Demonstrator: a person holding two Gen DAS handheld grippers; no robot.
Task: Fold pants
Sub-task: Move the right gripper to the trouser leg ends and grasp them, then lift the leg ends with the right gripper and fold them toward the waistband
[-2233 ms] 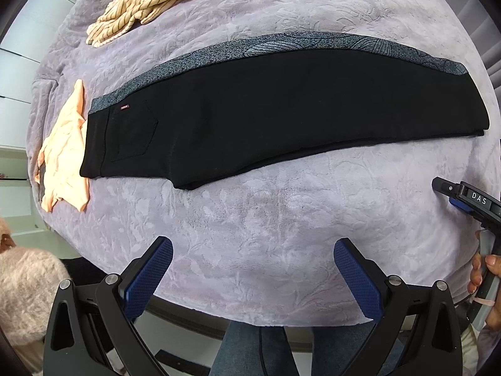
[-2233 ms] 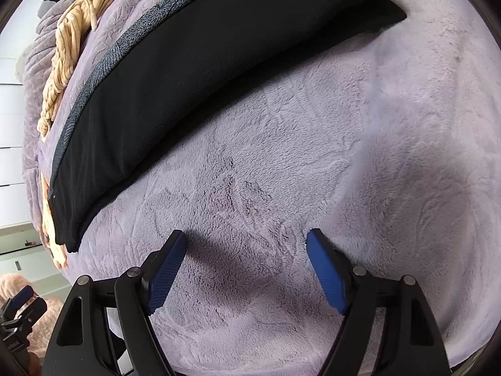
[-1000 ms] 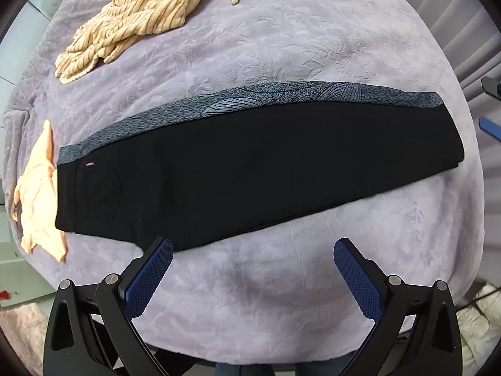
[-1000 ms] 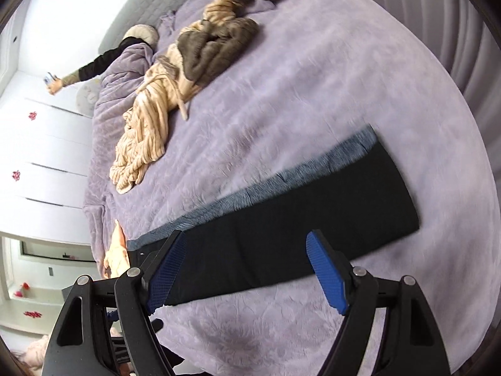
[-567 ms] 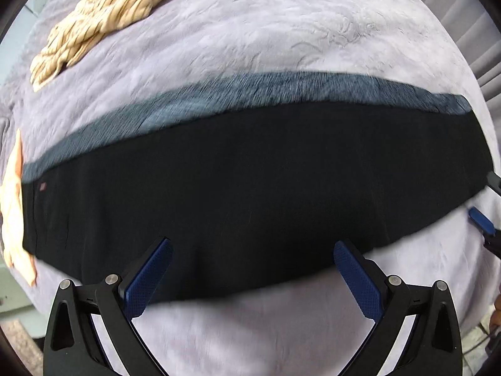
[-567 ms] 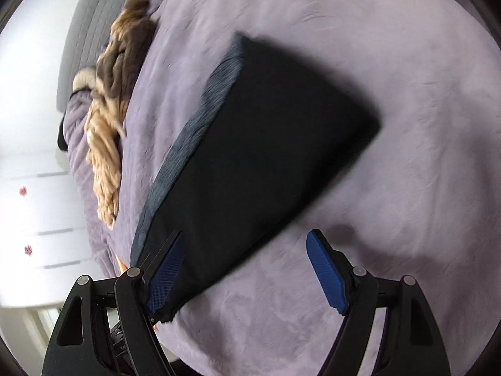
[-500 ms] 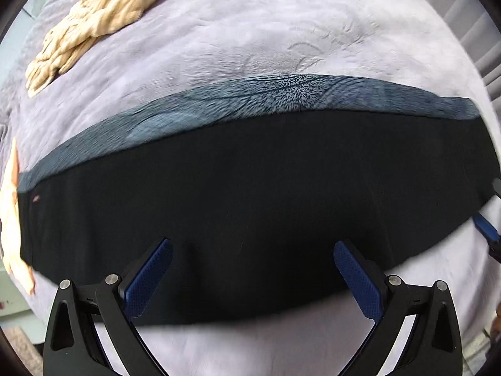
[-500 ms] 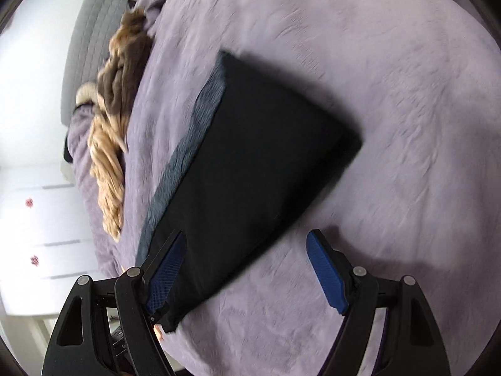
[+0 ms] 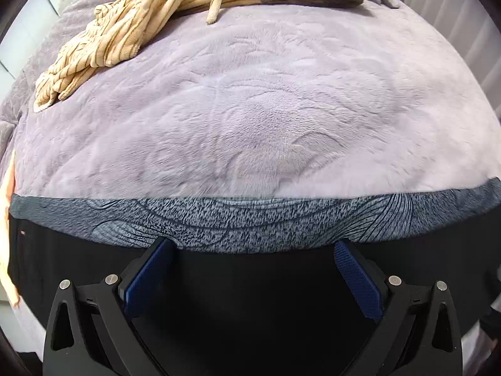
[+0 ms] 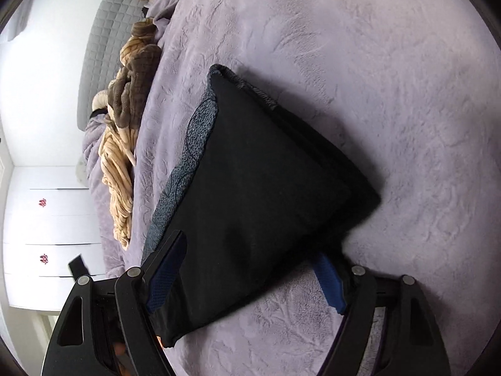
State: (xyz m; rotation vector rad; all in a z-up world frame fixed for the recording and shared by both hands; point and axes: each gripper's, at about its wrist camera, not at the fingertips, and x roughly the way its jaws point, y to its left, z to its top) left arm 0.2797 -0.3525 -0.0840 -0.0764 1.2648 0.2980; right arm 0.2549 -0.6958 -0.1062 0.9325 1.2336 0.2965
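a: black fabric pants with grey patterned side stripe (image 9: 250, 222) were laid lengthwise on the lilac plush bedspread (image 9: 250, 109); left gripper (image 9: 253, 277) and right gripper (image 10: 247, 277) were spread wide, nothing grasped.

b: risk noted: only the top layer may be pinched, so the fold would be skewed.

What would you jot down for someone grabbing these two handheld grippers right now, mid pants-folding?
Left gripper: open, low over the middle of the black pants, fingers near the grey patterned side stripe; nothing gripped.
Right gripper: open, jaws straddling the pants near the cuff end; nothing pinched yet.
Pants lie on the purple bedspread, legs stacked one on the other lengthwise.
Striped beige garment lies farther up the bed, apart.
Done: legs stacked.
Left: likely grip the cuff end, fold it toward the waistband.
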